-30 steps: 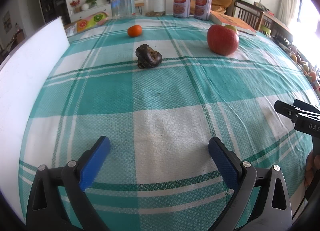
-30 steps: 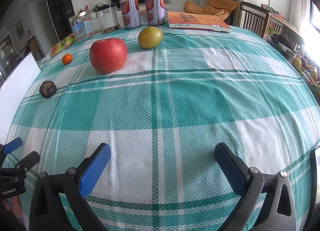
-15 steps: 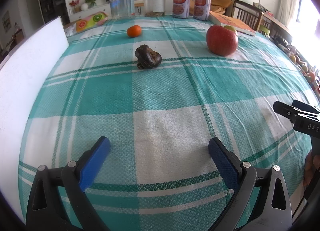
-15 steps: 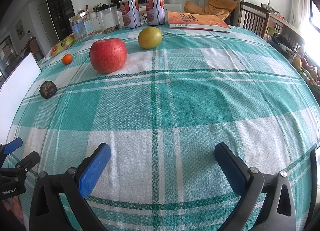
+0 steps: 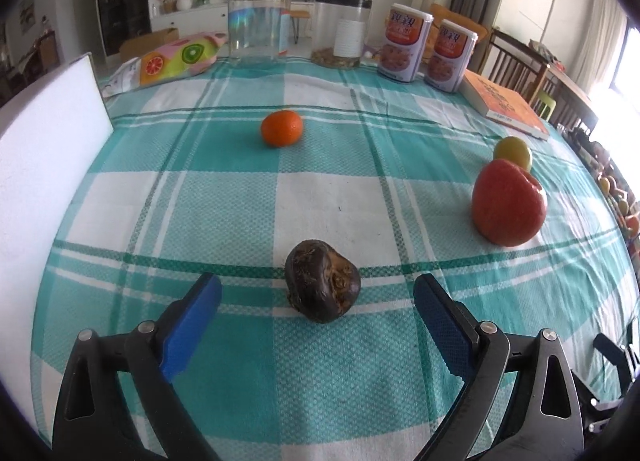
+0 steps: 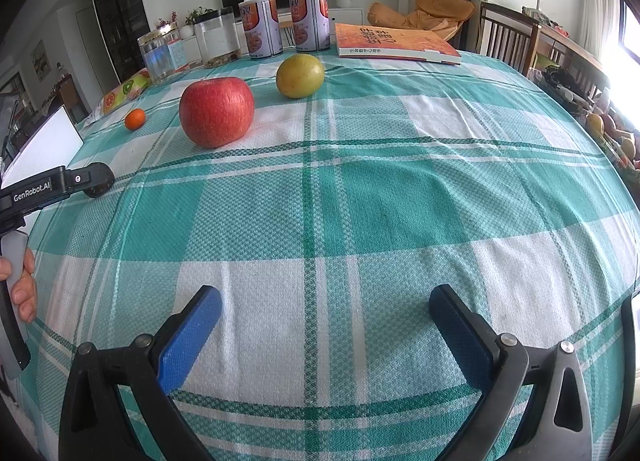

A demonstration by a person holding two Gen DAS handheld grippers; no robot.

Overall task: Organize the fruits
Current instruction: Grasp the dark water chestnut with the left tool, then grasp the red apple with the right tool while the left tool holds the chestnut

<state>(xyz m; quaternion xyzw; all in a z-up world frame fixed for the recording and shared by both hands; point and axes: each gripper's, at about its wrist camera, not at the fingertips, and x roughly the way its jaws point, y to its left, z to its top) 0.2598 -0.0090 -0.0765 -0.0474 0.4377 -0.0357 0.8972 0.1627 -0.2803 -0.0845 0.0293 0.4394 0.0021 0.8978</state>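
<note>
The left gripper is standing wide, its blue pads having just been narrowing a little, with the dark wrinkled fruit lying between the fingertips and touching neither pad. Open tablecloth is stretching ahead of it up to the tangerine; to its left a white board is walling off that side. To its right the red apple is sitting with the yellow-green fruit just behind it.

The right gripper is hanging open over bare cloth, nothing between its pads, with a broad clear stretch ahead before the apple. The table edge is dropping away to its right, wooden chairs beyond it.

"GenRobot.AI" is reading on the left tool's body at the right view's left edge, a hand gripping its handle. Two printed tins, a clear jar, a second jar, a fruit-patterned bag and an orange book are lining the far edge; their lettering is too small to read.
</note>
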